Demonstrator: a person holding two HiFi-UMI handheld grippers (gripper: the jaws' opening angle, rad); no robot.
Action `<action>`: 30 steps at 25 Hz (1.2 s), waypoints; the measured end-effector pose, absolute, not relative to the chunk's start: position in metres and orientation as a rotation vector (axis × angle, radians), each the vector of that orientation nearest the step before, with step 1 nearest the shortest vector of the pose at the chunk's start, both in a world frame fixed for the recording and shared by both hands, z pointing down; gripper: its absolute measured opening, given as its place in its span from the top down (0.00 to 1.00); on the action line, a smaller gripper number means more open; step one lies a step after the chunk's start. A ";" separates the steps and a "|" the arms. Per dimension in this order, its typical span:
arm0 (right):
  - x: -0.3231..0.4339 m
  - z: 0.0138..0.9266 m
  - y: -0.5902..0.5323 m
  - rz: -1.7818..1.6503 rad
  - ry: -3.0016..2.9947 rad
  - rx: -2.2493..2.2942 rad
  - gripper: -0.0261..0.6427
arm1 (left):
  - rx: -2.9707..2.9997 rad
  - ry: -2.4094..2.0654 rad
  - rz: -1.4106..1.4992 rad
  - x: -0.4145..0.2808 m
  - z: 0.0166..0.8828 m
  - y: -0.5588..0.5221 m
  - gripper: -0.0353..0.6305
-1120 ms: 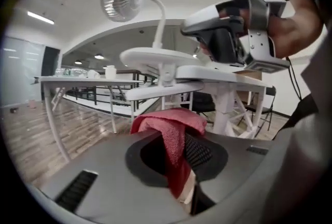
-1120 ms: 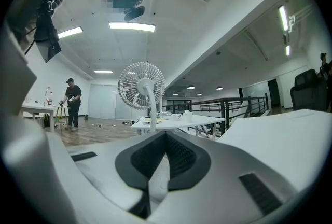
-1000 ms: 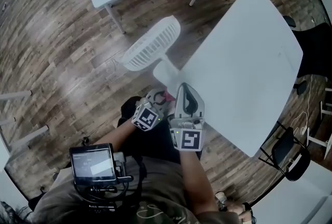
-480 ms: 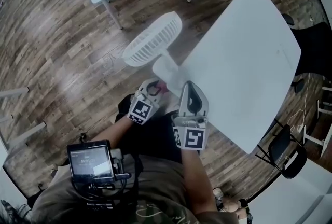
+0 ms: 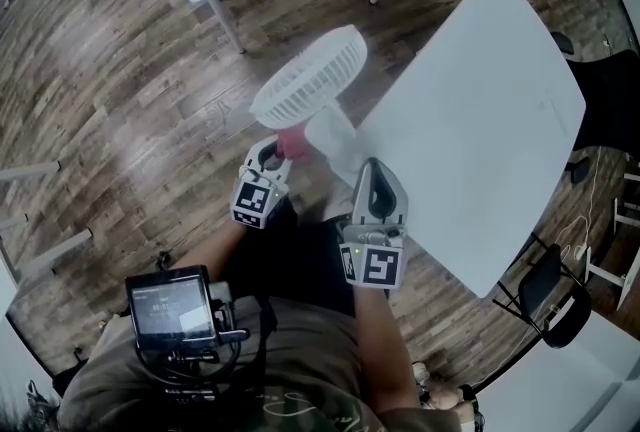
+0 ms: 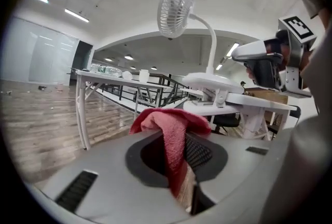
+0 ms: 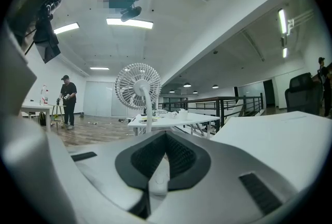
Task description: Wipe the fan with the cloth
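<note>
While pinched in left hand-held gripper [image 5: 271, 156], crumpled pink cloth [image 6: 174, 129]; right hand-held gripper [image 5: 369, 166] clamped on fan base [image 5: 330, 133].

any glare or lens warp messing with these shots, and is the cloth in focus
Head view: fisheye bows the white table, and a pale sheen washes the wood floor at left. Left gripper view: the cloth is sharp, corners black. Right gripper view: fan clear, ceiling lights blown out.

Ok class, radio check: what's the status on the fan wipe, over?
Left tool shut on red cloth. Right tool shut on fan, at its base. Cloth just short of the grille, nothing between.
</note>
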State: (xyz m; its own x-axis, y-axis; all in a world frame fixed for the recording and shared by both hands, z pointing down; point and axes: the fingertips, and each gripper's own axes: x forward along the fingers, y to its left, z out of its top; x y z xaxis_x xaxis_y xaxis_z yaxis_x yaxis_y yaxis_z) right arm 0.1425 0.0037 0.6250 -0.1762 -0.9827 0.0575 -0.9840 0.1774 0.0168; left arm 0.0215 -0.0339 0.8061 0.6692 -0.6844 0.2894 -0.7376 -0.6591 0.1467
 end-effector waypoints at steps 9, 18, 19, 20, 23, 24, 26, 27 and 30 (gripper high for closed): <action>0.140 0.623 0.003 0.033 -2.366 1.984 0.96 | 2.859 -0.710 0.292 0.120 0.790 0.038 0.84; 0.139 0.628 0.009 0.033 -2.354 1.950 0.96 | 2.726 -0.888 0.263 0.088 0.794 0.005 0.84; 0.140 0.626 0.008 0.033 -2.357 1.946 0.96 | 2.724 -0.908 0.274 0.083 0.794 0.000 0.84; 0.140 0.625 0.007 0.036 -2.360 1.945 0.96 | 2.718 -0.925 0.284 0.078 0.794 -0.004 0.84; 0.139 0.623 0.006 0.048 -2.365 1.944 0.96 | 2.632 -1.038 0.270 0.051 0.798 -0.019 0.84; 0.139 0.623 0.005 0.048 -2.367 1.940 0.96 | 2.594 -1.093 0.249 0.040 0.798 -0.025 0.84; 0.137 0.622 0.005 0.049 -2.374 1.936 0.96 | 2.566 -1.166 0.223 0.023 0.794 -0.034 0.84; 0.136 0.622 0.006 0.050 -2.377 1.935 0.96 | 2.585 -1.168 0.233 0.022 0.792 -0.034 0.84; 0.133 0.619 0.010 0.053 -2.382 1.933 0.96 | 2.683 -1.032 0.322 0.045 0.798 -0.010 0.84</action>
